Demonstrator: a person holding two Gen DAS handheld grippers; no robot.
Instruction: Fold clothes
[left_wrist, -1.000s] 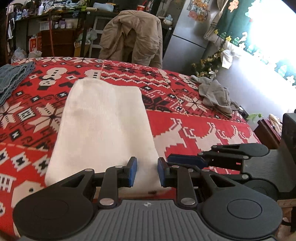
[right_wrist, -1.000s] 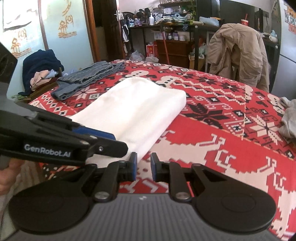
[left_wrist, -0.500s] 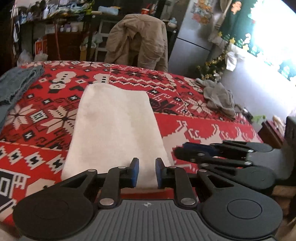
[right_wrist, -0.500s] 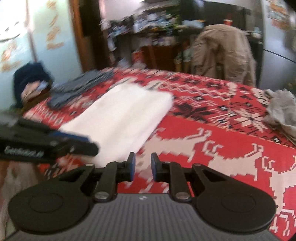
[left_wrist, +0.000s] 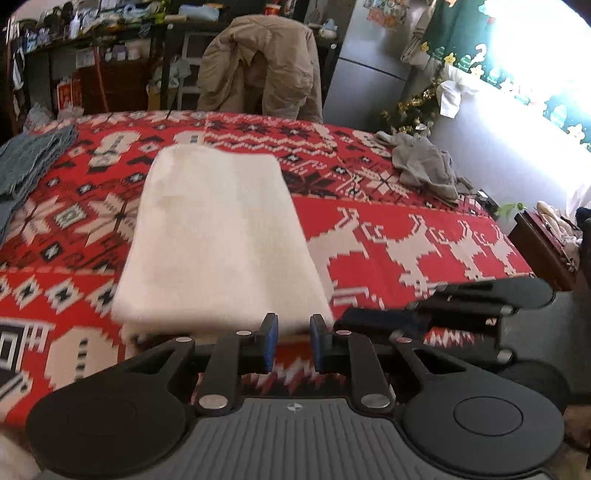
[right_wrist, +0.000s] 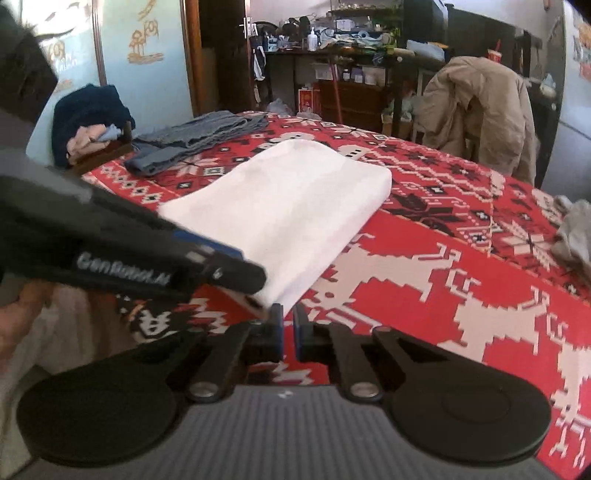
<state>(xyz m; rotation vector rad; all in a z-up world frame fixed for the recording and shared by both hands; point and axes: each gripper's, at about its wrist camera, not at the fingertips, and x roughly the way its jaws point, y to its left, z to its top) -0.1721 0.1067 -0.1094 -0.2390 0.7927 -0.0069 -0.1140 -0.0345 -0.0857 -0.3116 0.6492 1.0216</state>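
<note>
1. The left gripper (left_wrist: 291, 341) hangs at the near edge of the bed, jaws apart, nothing between them.
2. The right gripper (right_wrist: 288, 332) sits just right of it, jaws nearly together with a thin gap, empty.
3. A folded white cloth (left_wrist: 218, 243) lies on the red blanket (left_wrist: 406, 229), just beyond both grippers.
4. A grey garment (left_wrist: 424, 166) lies far right; blue cloth (left_wrist: 26, 162) far left.
</note>
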